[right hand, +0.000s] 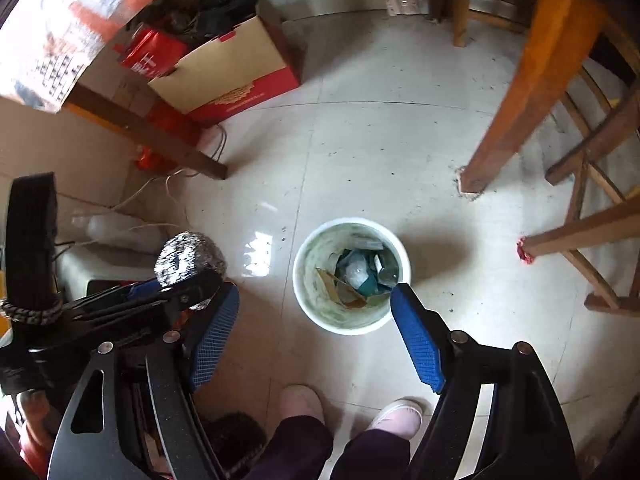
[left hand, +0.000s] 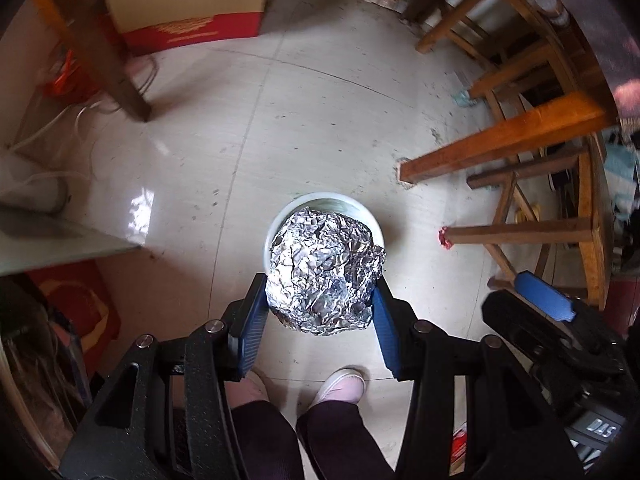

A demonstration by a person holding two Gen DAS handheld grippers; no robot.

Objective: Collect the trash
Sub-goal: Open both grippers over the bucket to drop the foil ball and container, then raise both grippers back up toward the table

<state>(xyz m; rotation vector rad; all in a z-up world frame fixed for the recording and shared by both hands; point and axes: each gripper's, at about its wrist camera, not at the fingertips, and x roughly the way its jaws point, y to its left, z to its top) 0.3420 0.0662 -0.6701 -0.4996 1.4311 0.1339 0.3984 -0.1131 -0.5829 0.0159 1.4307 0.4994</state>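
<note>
My left gripper is shut on a crumpled ball of aluminium foil, with a blue pad pressed against each side. The ball hangs right over a white round bin on the tiled floor and hides most of its opening. In the right wrist view the same foil ball shows at the left, in the left gripper. My right gripper is open above the bin, with nothing between its fingers. Paper and plastic scraps lie inside the bin.
A wooden table leg and wooden stools stand to the right. A red scrap sits at one stool foot. A red and tan cardboard box and cables lie at the far left. The person's pink shoes stand just behind the bin.
</note>
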